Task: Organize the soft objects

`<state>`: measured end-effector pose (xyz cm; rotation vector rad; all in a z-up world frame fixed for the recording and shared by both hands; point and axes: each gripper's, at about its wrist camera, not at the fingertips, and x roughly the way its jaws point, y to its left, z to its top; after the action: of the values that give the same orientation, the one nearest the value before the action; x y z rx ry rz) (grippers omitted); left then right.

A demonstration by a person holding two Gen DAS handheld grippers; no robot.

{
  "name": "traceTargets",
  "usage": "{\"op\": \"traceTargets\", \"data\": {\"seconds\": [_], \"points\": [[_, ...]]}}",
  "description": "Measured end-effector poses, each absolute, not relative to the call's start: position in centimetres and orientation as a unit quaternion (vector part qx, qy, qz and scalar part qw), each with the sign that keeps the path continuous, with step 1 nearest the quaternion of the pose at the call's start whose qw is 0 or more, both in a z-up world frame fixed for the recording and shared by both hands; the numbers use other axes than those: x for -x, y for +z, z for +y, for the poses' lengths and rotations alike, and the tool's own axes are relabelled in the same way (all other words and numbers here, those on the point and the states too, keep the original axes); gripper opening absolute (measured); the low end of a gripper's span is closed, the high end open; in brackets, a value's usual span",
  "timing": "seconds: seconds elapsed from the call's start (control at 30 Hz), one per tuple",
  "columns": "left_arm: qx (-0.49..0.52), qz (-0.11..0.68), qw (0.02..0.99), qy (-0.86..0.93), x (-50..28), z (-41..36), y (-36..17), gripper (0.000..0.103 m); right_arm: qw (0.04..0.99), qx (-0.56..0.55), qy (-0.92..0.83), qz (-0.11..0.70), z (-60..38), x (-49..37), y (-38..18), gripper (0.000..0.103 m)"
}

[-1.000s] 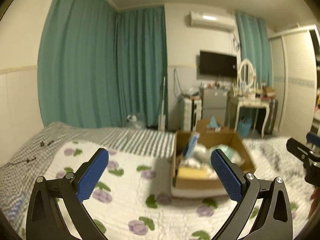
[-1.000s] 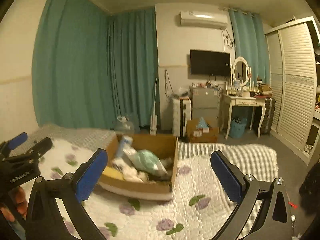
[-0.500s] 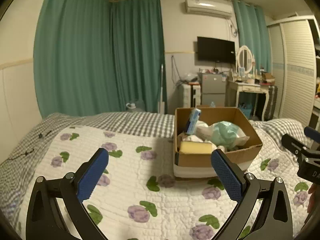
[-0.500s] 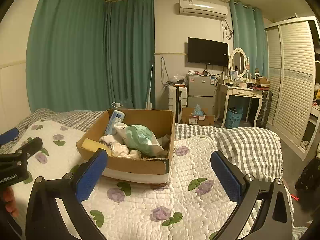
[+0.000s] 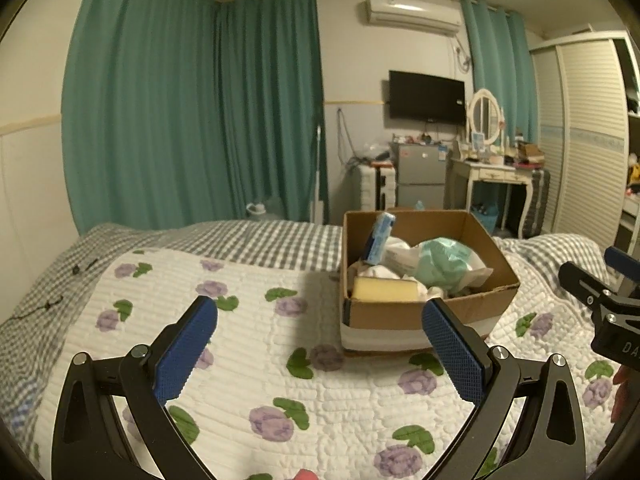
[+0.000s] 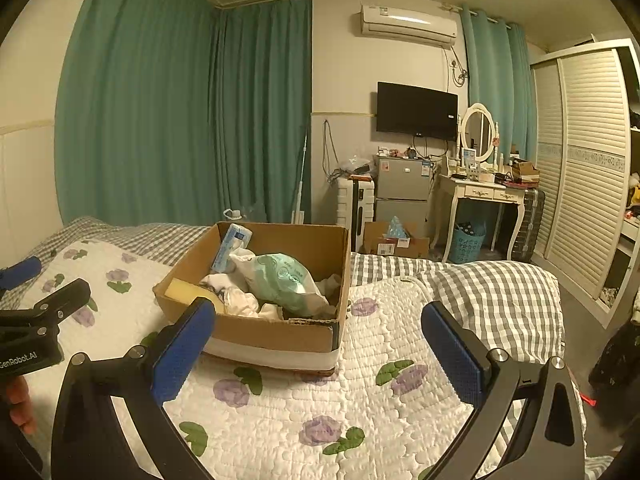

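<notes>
**Desk:** What's in the shot?

**Photographer:** A bedroom, evening light. A cardboard box sits on a floral quilt, piled with soft goods: a yellow sponge, a mint-green pack, white cloths and a blue-and-white packet leaning upright on the box's far-left wall. The left gripper and the right gripper both hover above the quilt just short of the box, jaws spread wide, nothing between them.

**Desk:** What stage is this?

**Photographer:** Hard to call. Everything soft lies in the box, which fits either a sort about to start or one finished with things packed away.

**Desk:** If they do reach in?

**Photographer:** My guess: pinch one item by a loose fold and lift straight up, so the heap doesn't drag along. Soft items will sag.

**Desk:** Any readable writing?

**Photographer:** "GenRobot.AI" on the left gripper's body, seen from the right camera. The green pack's print is too small to read.
</notes>
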<state>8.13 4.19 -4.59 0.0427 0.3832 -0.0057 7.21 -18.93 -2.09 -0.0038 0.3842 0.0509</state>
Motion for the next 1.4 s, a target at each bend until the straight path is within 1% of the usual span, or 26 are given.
{"op": "traceTargets", "data": {"seconds": [1.4], "points": [[-0.017,0.196,0.98,-0.006,-8.17,4.24,-4.74,0.103,0.979,0.002,0.02,0.204,-18.92,-7.72,-2.76,0.103]]}}
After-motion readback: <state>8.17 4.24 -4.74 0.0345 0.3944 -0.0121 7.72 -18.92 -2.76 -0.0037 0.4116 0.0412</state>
